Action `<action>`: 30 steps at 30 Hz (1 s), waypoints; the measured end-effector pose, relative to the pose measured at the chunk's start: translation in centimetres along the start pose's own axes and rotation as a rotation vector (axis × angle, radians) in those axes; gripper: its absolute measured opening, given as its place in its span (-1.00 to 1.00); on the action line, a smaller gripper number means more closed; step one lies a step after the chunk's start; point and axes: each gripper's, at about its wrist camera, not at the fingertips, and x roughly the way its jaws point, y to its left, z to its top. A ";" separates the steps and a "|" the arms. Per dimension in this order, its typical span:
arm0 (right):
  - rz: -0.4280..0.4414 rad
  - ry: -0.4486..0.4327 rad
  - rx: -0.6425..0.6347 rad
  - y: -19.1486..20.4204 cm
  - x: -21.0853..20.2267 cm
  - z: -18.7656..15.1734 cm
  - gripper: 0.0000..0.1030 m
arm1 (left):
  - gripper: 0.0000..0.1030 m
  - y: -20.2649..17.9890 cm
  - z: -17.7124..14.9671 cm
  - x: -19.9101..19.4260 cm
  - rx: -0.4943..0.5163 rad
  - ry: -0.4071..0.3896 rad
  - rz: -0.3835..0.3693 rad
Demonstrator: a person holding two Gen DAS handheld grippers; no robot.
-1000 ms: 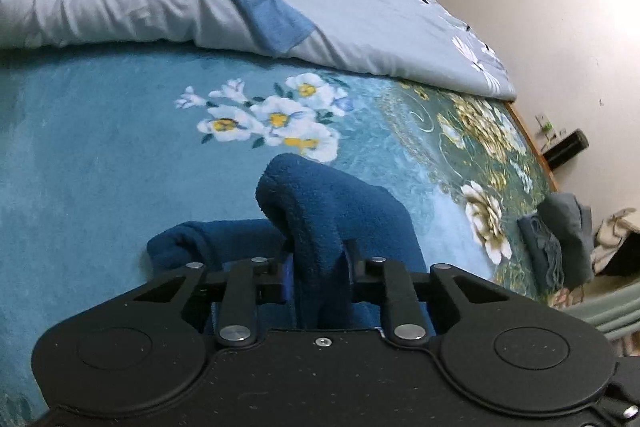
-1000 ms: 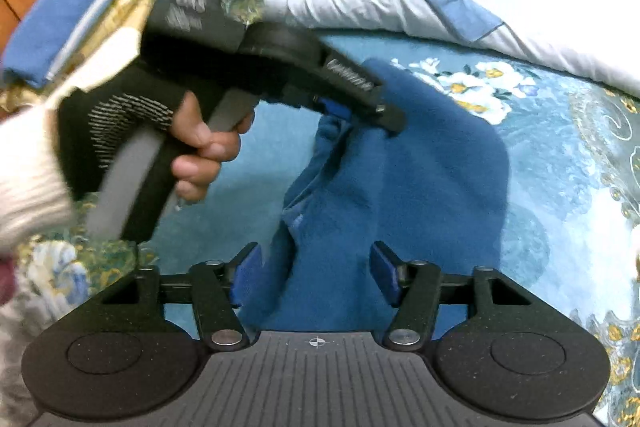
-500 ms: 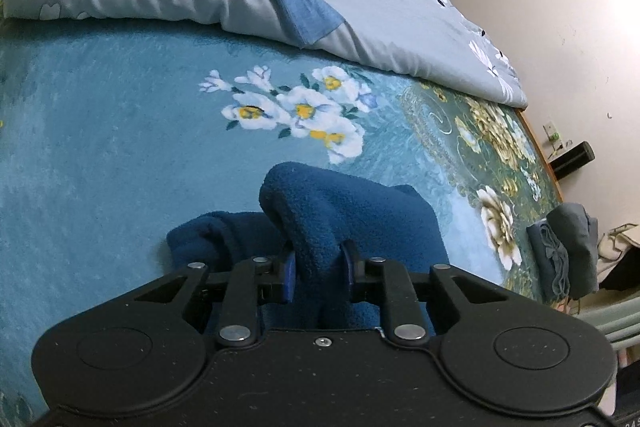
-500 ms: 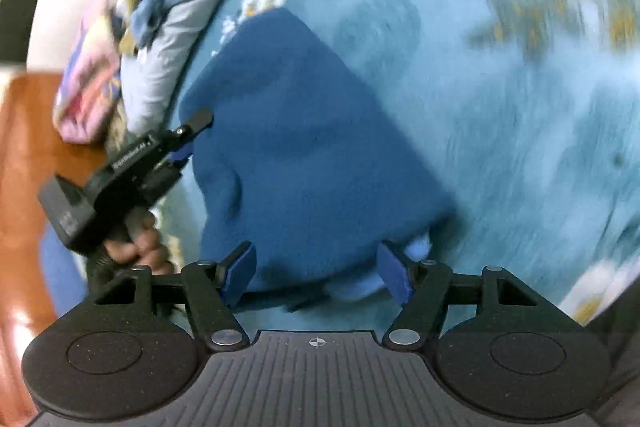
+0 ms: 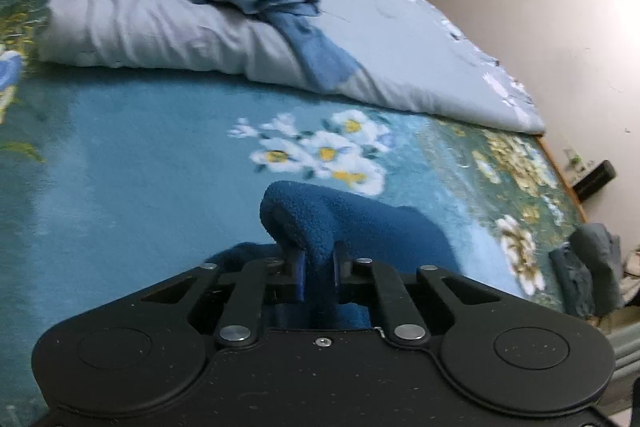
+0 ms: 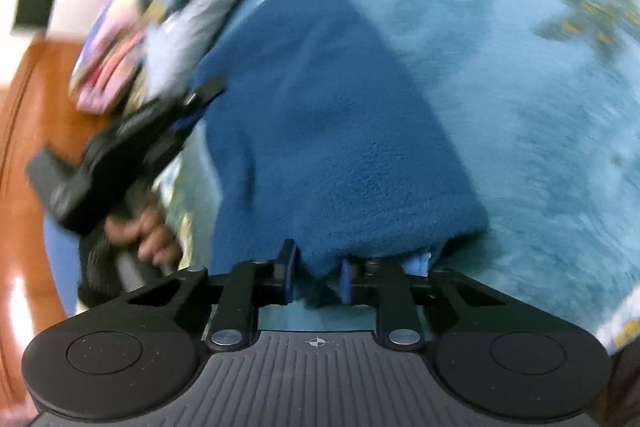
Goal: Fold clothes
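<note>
My right tool (image 6: 316, 277) has rolled and dropped to the dark blue fleece garment (image 6: 332, 131) lying on the bed (image 6: 540, 147), its jaws just closing on the near edge; my left tool (image 5: 319, 273) is pinching the opposite fold, keeping the cloth taut for folding.

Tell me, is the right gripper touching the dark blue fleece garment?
Touching. In the right wrist view the right gripper has just been closing, and its blue pads now pinch the near edge of the dark blue fleece garment.
</note>
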 end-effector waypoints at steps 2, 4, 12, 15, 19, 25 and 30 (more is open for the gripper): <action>-0.030 0.040 -0.044 0.7 1.2 -0.3 -0.65 | -0.79 0.9 -0.5 0.6 -0.027 0.021 0.009; -0.073 0.064 -0.055 0.6 2.6 -0.4 -0.64 | -0.74 1.8 -1.1 1.2 -0.053 0.043 0.019; -0.125 0.076 -0.180 1.7 1.7 -0.3 -0.40 | -0.37 2.7 -1.6 1.1 -0.112 0.047 0.023; -0.142 0.123 -0.282 2.7 -0.8 -0.6 -0.23 | -0.28 2.3 -1.5 0.5 -0.102 0.047 0.026; -0.176 0.114 -0.358 2.6 -4.0 0.2 0.02 | -0.08 1.7 -1.5 -0.4 -0.120 0.053 0.021; -0.233 -0.071 -0.296 -0.5 -4.1 3.7 0.48 | 0.47 1.8 -3.8 -2.5 -0.244 0.051 0.041; -0.178 -0.069 -0.219 -3.3 0.0 5.6 0.56 | 0.56 2.5 -6.0 -2.1 -0.314 0.084 0.053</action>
